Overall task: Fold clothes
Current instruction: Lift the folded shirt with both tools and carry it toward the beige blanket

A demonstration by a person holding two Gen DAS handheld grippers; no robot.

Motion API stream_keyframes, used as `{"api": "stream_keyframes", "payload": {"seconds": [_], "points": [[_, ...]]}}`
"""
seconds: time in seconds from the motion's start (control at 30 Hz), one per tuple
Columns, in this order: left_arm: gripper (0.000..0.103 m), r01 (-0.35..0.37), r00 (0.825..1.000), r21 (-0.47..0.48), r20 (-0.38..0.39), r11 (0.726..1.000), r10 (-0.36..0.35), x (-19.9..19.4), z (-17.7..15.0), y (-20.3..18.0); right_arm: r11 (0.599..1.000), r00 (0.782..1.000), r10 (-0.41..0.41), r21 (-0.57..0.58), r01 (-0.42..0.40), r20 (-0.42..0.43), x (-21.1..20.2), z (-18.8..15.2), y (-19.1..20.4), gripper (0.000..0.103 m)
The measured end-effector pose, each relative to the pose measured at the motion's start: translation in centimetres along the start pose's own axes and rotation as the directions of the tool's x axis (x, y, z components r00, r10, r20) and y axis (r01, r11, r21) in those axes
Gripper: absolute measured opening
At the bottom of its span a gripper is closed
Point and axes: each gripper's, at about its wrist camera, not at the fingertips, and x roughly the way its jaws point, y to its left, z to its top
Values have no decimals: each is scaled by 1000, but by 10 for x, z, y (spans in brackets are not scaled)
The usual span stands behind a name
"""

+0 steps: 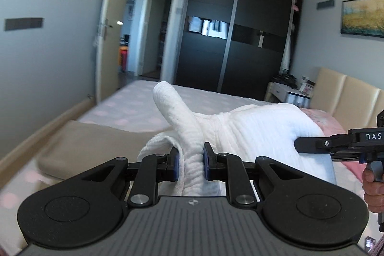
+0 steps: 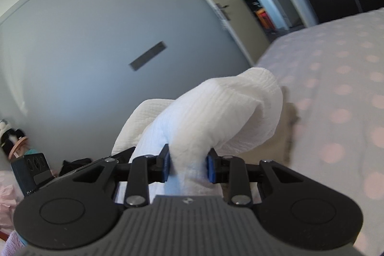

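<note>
Up close in the left wrist view, the left gripper [image 1: 191, 161] has its jaws pinching a bunched fold of the white garment [image 1: 252, 128], with the blue pads [image 1: 176, 163] pressed right into the crinkly fabric. Same deal on the other side: the right gripper [image 2: 188, 163] has its jaws clamped on another thick wad of the white garment [image 2: 230, 109]. So the cloth is held up off the bed [image 1: 134, 104] between the two, one loose end sticking up above the left jaws and the rest draping toward the right gripper [image 1: 336, 143], which pokes in from the right edge with a hand [image 1: 373, 188] on its handle. Behind it sit the dotted sheet [image 2: 336, 88], a beige headboard [image 1: 348, 97] and a dark wardrobe [image 1: 235, 35].
</note>
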Motion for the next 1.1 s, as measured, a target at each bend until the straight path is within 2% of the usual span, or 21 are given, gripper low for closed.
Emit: {"api": "stream_keyframes", "payload": {"seconds": [0.23,0.43,0.53,0.7,0.8,1.03,1.1], "points": [[16,-121,992,-1,28,993,121,-27,19,48,994,994,93,-59,-97,-54,70,2,52,32],[16,-166,986,10,27,986,166,-22,30,79,989,991,119,-79,-124,-67,117,3,67,32],[16,-171,985,23,7,985,170,-8,28,92,988,991,116,-96,-123,-69,133,-3,60,32],[16,-160,984,19,-72,987,161,10,3,122,996,989,77,-34,-82,-123,163,-27,30,32],[16,-155,980,13,-127,988,156,27,-19,133,999,984,52,7,-52,-172,180,-47,10,32],[17,-162,968,-33,-199,986,153,50,-57,159,998,968,13,70,5,-252,199,-84,-22,32],[20,-180,961,-28,-218,983,170,50,-63,159,998,964,4,69,14,-264,203,-89,-25,37]]}}
